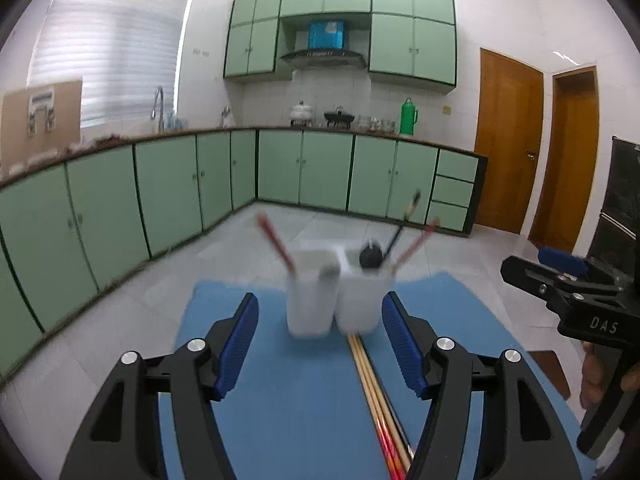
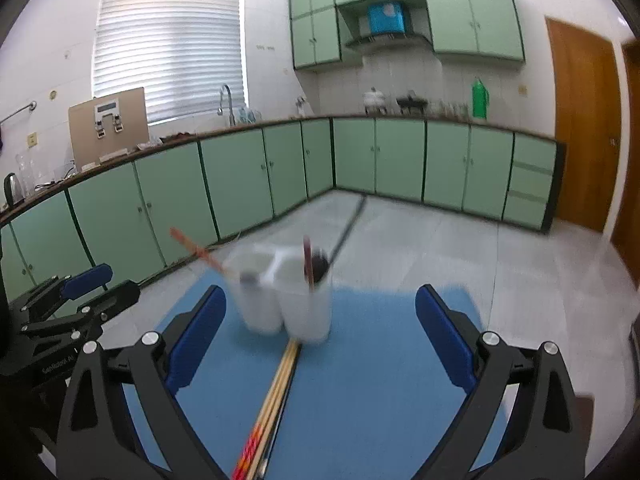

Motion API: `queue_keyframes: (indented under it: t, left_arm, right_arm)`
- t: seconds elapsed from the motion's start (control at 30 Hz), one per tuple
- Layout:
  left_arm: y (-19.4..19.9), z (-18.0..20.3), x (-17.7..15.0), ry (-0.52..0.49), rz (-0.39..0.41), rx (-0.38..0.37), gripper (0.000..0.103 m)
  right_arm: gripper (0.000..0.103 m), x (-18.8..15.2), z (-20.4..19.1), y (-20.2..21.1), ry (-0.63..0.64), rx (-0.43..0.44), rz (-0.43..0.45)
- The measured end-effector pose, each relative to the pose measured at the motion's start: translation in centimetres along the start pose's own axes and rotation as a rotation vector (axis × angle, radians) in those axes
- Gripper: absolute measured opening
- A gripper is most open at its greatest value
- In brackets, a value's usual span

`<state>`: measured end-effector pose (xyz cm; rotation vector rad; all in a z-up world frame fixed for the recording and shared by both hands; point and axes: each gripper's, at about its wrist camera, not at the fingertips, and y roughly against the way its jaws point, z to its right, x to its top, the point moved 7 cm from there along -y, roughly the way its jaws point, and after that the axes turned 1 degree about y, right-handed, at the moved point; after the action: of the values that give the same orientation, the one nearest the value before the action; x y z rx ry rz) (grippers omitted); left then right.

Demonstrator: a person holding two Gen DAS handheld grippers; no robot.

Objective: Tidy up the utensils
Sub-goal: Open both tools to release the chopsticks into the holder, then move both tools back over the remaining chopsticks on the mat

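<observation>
1. Left gripper (image 1: 320, 342), lower centre of the left wrist view: released, blue pads (image 1: 237, 347) spread wide, nothing between them.
2. Right gripper (image 2: 320, 340), lower centre of the right wrist view: likewise released, blue pads (image 2: 445, 336) well apart, holding nothing.
3. Also visible at the far right edge of the left view as a black body, and the left gripper at the lower left edge of the right view.
4. Blue mat (image 1: 304, 408) filling the lower middle of both views, laid over a pale tiled floor (image 1: 120, 320).
5. White two-compartment holder (image 1: 333, 298) standing upright at the far edge of the mat, centre of frame, blurred in both views.
6. In the left compartment as seen from the left view: one red chopstick (image 1: 276, 246) leaning up and to the left.
7. In the right compartment: a black ladle (image 1: 370, 258) with its handle slanting to the upper right, and beside it a reddish chopstick (image 1: 416, 246) leaning right.
8. Loose chopsticks (image 1: 374, 392) lying flat on the mat, a tight bundle running from the holder's base toward the bottom edge, wooden shafts with red patterned ends nearest the camera; tips touching or just at the holder's foot, too blurred to tell which.
9. In the right view, the same bundle (image 2: 272, 404) running down the middle between the open fingers.
10. Background, upper half of both frames: green cabinets (image 1: 168, 184) along an L-shaped counter, a green thermos (image 1: 408, 117) at upper right, a wooden door (image 1: 506, 140) at the right.
</observation>
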<state>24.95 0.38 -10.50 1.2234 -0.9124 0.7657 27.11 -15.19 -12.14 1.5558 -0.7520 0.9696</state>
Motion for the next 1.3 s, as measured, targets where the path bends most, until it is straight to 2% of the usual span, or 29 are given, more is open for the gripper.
queue_keyframes:
  t: [0.13,0.27,0.4,0.5,0.6,0.87,0.93,1.17,1.23,1.3]
  left_arm:
    - [-0.1,0.0,-5.4,-0.014,-0.072,0.015,0.063]
    - [-0.7,-0.2,-9.1,-0.019,-0.142,0.032,0.063]
    - [-1.0,-0.5,-12.0,-0.016,-0.187,0.046,0.063]
    - [-1.1,-0.7,-13.2,-0.021,-0.193,0.063,0.063]
    - [-1.3,-1.2,-14.3,-0.01,-0.215,0.071,0.063]
    - [-1.1,-2.3,-14.9,0.005,-0.232,0.081,0.063]
    - [-1.2,-2.3,-14.8,0.007,-0.232,0.08,0.064]
    - [-1.1,-2.3,-14.8,0.002,-0.228,0.08,0.064]
    - [-1.2,-2.2,-14.8,0.003,-0.227,0.078,0.064]
    - [-1.1,-2.2,-14.9,0.005,-0.228,0.079,0.065]
  right_arm:
    - [0.093,-5.7,0.0,-0.5,-0.037,-0.018,-0.084]
    - [0.093,-10.7,-0.8,-1.3,-0.008,-0.061,-0.157]
    - [0.093,-14.1,-1.5,-2.1,-0.033,-0.042,-0.219]
    - [0.082,-16.0,-2.0,-2.7,-0.024,-0.044,-0.248]
    - [0.08,-17.2,-2.4,-3.0,-0.014,-0.032,-0.281]
    - [0.065,-18.2,-4.0,-3.2,0.011,0.015,-0.338]
    - [0.058,-18.5,-4.2,-3.3,0.003,0.028,-0.352]
    - [0.046,-19.3,-4.9,-4.0,0.035,0.018,-0.403]
    - [0.046,-19.3,-5.0,-4.1,0.046,0.012,-0.405]
    - [0.039,-19.4,-5.1,-4.2,0.054,-0.004,-0.413]
